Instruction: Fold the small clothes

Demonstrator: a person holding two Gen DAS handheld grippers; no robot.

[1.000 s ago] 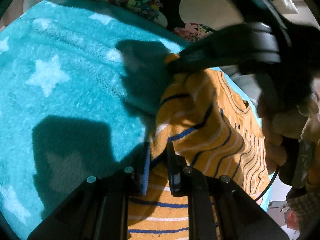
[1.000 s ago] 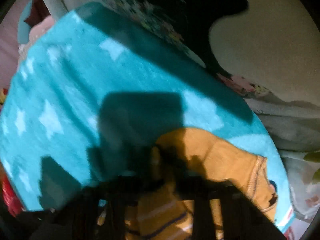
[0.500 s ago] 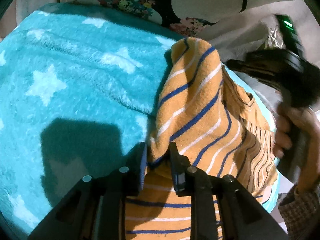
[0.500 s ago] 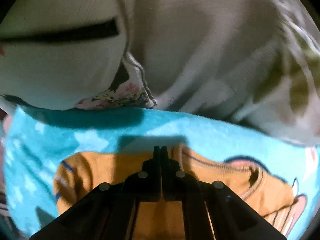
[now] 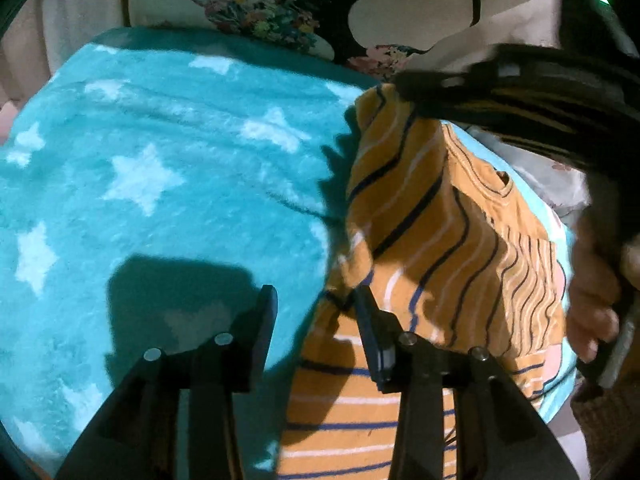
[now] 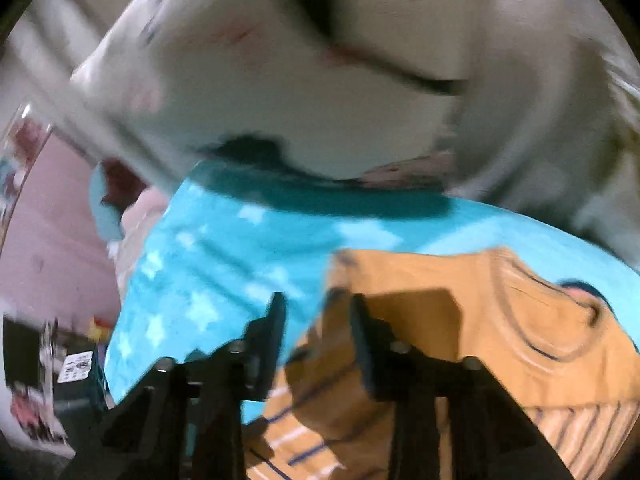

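A small orange shirt (image 5: 432,240) with blue and white stripes lies on a teal star blanket (image 5: 160,184), its left side folded over toward the right. My left gripper (image 5: 316,304) is open at the shirt's left folded edge and holds nothing. My right gripper (image 6: 318,312) is open and empty just over the shirt's (image 6: 460,320) upper left corner; its dark body (image 5: 520,92) shows at the upper right of the left wrist view. The right wrist view is blurred by motion.
White pillows with floral and black print (image 5: 280,4) lie behind the blanket. A pale bedsheet (image 6: 320,80) fills the back. The person's hand (image 5: 592,300) is at the right. Clutter (image 6: 60,380) sits off the blanket's (image 6: 224,264) left edge.
Both grippers were shut on the shirt's left edge and carried it over to the right. Now both have opened and let it go, and the flap has dropped lower.
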